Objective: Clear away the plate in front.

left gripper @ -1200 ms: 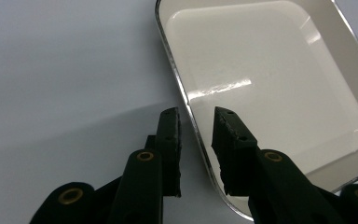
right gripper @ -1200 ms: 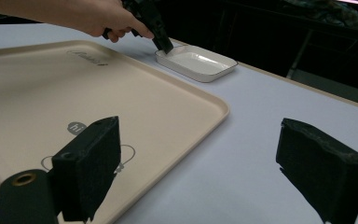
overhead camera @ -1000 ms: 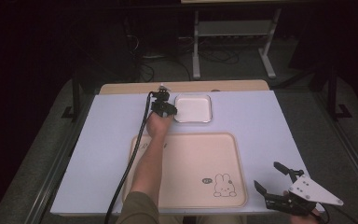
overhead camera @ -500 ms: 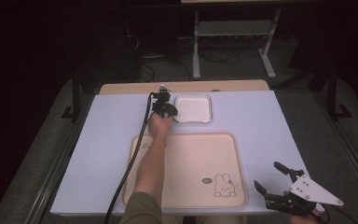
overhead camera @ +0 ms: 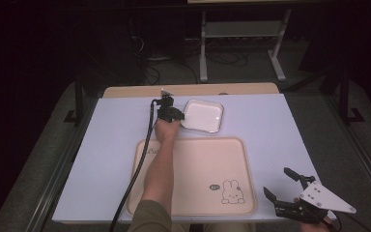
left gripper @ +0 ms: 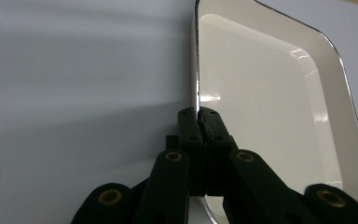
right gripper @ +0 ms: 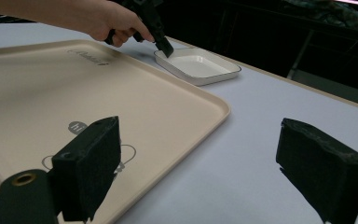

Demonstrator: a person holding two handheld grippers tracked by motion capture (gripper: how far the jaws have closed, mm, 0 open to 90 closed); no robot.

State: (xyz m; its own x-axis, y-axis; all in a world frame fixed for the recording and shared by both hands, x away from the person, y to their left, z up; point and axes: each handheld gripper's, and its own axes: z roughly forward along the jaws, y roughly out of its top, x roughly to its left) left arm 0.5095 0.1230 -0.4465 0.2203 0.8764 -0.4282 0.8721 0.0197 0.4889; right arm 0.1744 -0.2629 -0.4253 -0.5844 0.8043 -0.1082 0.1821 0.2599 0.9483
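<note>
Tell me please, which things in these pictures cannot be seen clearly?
- Small printed text at the beige tray's far left corner: too small in the high view, blurred in the right gripper view.
- White dish's near corner: covered by the left gripper in the left gripper view.
- Right gripper's holding hand: cut off by the high view's bottom edge.
</note>
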